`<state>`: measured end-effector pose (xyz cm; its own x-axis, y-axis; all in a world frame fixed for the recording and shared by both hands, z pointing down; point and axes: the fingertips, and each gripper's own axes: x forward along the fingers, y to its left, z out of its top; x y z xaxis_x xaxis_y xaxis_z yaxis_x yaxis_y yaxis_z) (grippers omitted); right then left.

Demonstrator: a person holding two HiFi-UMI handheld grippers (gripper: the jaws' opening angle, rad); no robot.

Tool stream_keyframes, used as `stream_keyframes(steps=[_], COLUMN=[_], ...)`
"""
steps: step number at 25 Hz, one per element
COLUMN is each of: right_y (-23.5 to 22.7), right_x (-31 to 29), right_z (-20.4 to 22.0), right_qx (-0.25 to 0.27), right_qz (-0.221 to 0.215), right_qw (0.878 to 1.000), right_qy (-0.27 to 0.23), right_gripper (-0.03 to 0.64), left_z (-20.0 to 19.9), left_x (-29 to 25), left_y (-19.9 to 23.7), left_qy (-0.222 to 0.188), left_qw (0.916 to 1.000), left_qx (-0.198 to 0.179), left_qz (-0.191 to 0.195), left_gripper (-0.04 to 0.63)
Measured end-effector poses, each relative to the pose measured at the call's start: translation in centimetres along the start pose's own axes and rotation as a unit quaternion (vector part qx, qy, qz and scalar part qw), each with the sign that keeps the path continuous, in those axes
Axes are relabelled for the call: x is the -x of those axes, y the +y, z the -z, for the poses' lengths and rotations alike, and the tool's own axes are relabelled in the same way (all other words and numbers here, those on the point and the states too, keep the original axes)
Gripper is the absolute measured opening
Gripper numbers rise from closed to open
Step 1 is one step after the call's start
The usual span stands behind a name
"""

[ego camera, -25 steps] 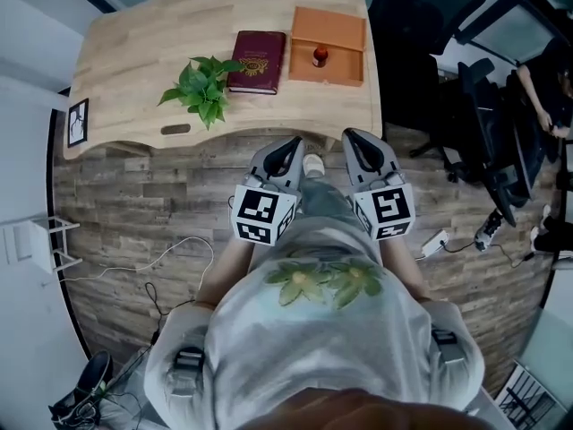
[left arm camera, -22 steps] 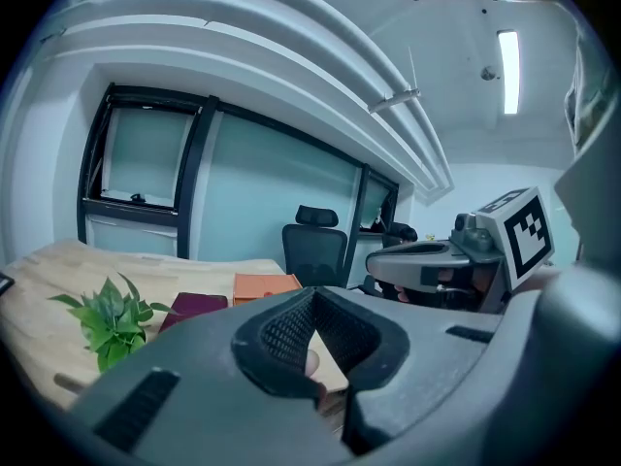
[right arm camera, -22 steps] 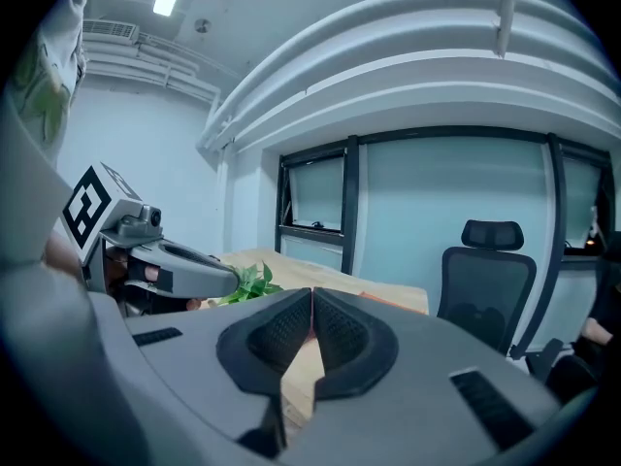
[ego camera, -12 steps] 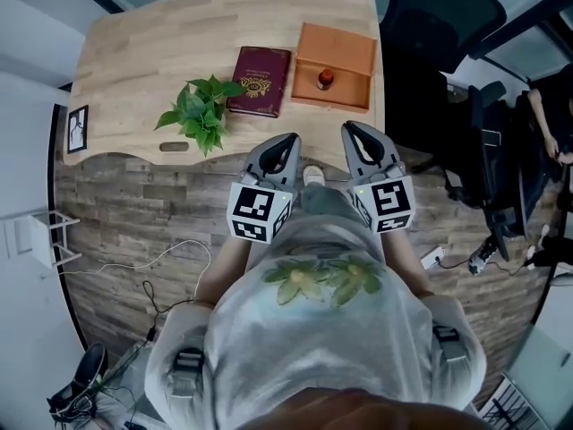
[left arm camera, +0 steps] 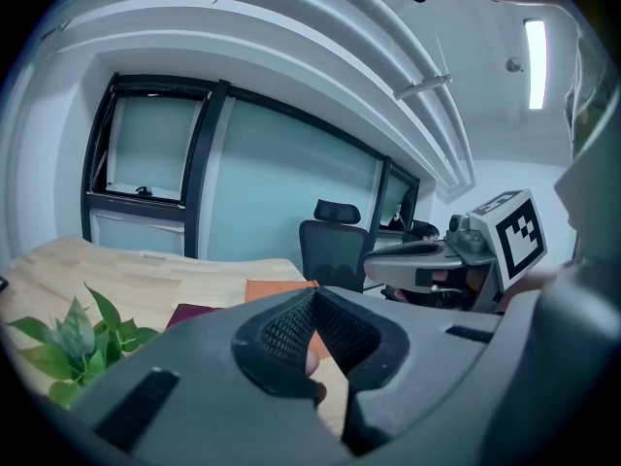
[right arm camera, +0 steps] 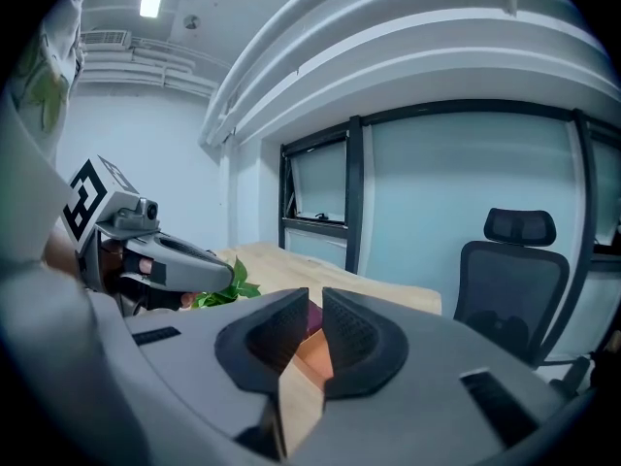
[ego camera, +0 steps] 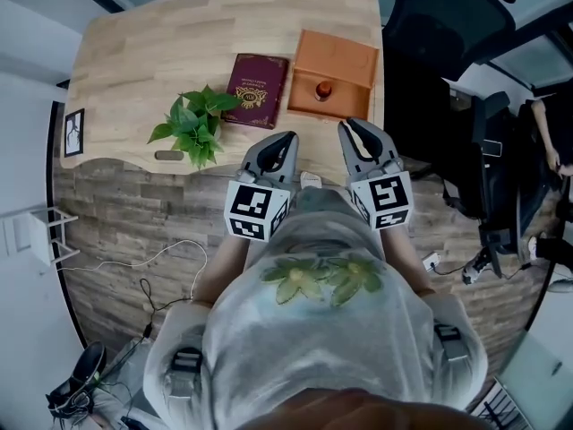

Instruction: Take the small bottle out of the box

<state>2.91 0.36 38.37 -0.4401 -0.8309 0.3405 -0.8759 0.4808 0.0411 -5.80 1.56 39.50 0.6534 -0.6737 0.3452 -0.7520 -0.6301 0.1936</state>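
Observation:
The small bottle [ego camera: 322, 89] with a red cap stands inside the open orange box [ego camera: 342, 54] on the right part of the wooden table [ego camera: 152, 43]. Both grippers hover side by side at the table's near edge, short of the box. My left gripper [ego camera: 286, 139] is shut and empty, with its tips below the maroon book [ego camera: 255, 79]. My right gripper [ego camera: 347, 126] is shut and empty, just in front of the box. In the left gripper view the box [left arm camera: 277, 287] shows beyond the closed jaws [left arm camera: 312, 297]. The right gripper view's jaws [right arm camera: 315, 299] hold nothing.
A potted green plant [ego camera: 190, 122] stands left of the book, and a small picture frame [ego camera: 73, 131] sits at the table's left edge. Black office chairs [ego camera: 439, 25] stand to the right of the table. Cables lie on the wooden floor [ego camera: 134, 231].
Both grippers have moved forward together from over the floor to the table's near edge. The table and its objects sit closer in view. Both stay shut.

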Motion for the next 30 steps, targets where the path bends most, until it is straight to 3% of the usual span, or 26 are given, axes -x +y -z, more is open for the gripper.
stream_keyframes(steps=[6,18,30], right_y=[-1.6,-3.6,-4.6], right_x=[-2.1,-6.4,-9.5], right_z=[0.6,2.9,4.8], right_qx=[-0.003,0.002,0.0], right_qz=[-0.018,-0.059,-0.079], right_qw=[1.0,0.997,0.993], right_qy=[0.015,0.057,0.089], right_gripper=[0.026,0.133,0.169], left_z=[-0.6,-0.2,0.9], left_x=[-2.3,-5.1,-7.0], left_y=[0.9,3.3,4.7], left_qy=[0.0,0.013,0.029], left_qw=[1.0,0.9986,0.9971], left_qx=[0.003,0.026,0.036], left_qz=[-0.009,-0.044,-0.06], left_gripper=[0.008,0.008,0.008])
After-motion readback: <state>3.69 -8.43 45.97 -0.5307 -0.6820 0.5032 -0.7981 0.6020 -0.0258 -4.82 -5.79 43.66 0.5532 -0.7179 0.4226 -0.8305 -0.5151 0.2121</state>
